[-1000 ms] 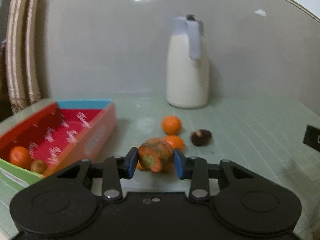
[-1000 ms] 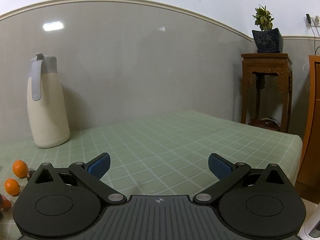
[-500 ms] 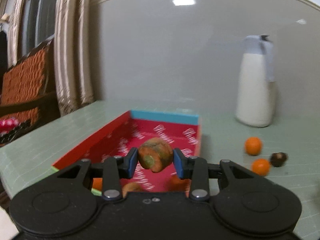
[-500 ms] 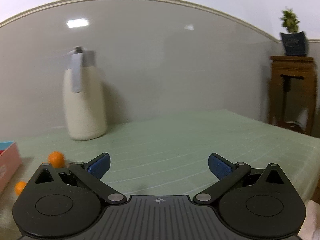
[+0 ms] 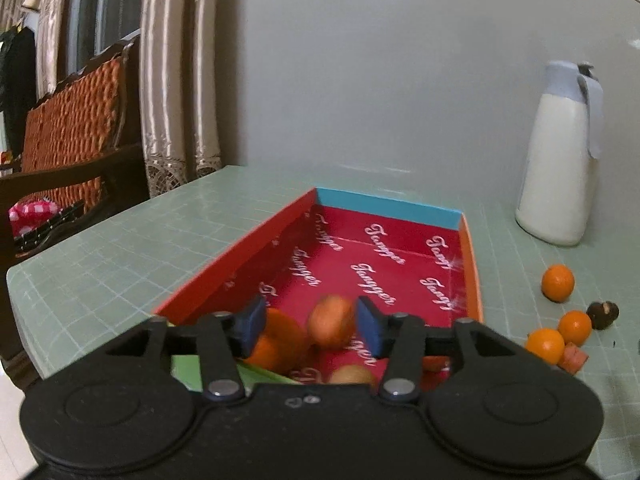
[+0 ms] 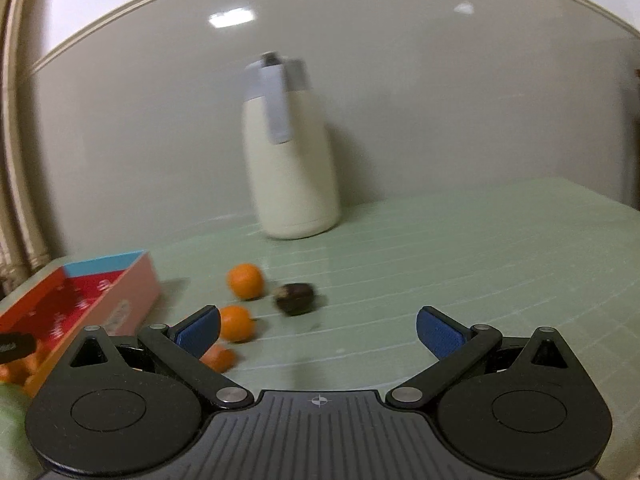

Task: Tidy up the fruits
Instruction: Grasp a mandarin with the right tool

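My left gripper (image 5: 310, 326) hangs open over the near end of the red box (image 5: 240, 264). A blurred orange piece (image 5: 331, 322) sits between its pads, free of both, above the box floor. An orange (image 5: 276, 340) and a brownish fruit (image 5: 352, 375) lie in the box. On the table right of the box lie three oranges (image 5: 557, 282), a dark fruit (image 5: 603, 314) and an orange chunk (image 5: 574, 360). My right gripper (image 6: 318, 330) is open and empty, facing oranges (image 6: 245, 281) and the dark fruit (image 6: 295, 298) beside the box (image 6: 120, 300).
A cream thermos jug (image 5: 560, 176) stands at the back by the wall and shows in the right wrist view (image 6: 290, 160). The green tiled table (image 5: 120, 248) ends at the left, with a wooden chair (image 5: 72, 136) and curtains beyond.
My left gripper carried the orange piece from the table to over the box, then opened and let it go. My right gripper swung left toward the fruits.
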A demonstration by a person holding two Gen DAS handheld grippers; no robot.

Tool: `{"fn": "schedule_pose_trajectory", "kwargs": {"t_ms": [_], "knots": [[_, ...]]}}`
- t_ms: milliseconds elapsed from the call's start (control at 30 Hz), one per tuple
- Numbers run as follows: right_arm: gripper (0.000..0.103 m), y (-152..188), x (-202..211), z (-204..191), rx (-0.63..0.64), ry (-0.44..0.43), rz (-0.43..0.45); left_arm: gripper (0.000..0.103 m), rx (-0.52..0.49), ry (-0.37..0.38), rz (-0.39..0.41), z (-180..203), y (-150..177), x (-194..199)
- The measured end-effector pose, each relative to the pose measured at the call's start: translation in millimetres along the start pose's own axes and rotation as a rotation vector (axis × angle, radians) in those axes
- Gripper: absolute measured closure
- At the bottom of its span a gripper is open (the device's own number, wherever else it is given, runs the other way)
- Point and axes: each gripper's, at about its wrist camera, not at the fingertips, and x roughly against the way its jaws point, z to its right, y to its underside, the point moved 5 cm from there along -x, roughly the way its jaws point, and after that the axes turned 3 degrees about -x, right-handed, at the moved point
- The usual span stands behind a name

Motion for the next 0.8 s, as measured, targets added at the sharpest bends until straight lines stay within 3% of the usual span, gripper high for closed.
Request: {"fn": "schedule_pose_trajectory", "kwargs": {"t_ms": [67, 167, 267, 400, 467, 633, 733, 800], "knots": [[0.000, 1.6, -1.3, -11.1, 0.023, -0.029, -0.004, 0.036, 0.019, -0.022, 0.013, -9.2, -2.1, 1.6], [0.000, 5.5, -4.3, -28.6, 0.058, -0.075, -0.011, 0.035, 0.030, -0.039, 0.030, -23.5, -5.1, 3.9], [0.000, 10.5, -4.5, -42.9, 0.087, -0.109, -0.014, 0.038, 0.040, -0.002, 0.034, -34.6, -5.5, 4.7], [0.002, 15.3, -7.7, -60.3, 0.120, -0.143, -0.017, 0.027, 0.012, -0.046, 0.093, -44.8, -7.8, 14.8], [0.020, 17.4, -8.3, -67.4, 0.131, -0.166, -0.032, 0.023, 0.038, -0.038, 0.113, -54.7, -10.7, 17.5], [0.027, 23.7, -21.7, -79.4, 0.123, -0.191, -0.085, 0.022, 0.089, -0.087, 0.078, -80.3, -10.4, 8.7], [0.042, 22.8, -26.1, -86.1, 0.140, -0.206, -0.090, 0.022, 0.126, -0.117, 0.060, -97.3, -10.8, 4.8], [0.043, 23.5, -30.4, -87.7, 0.142, -0.190, -0.099, 0.022, 0.149, -0.129, 0.049, -107.3, -10.1, 3.7]]}}
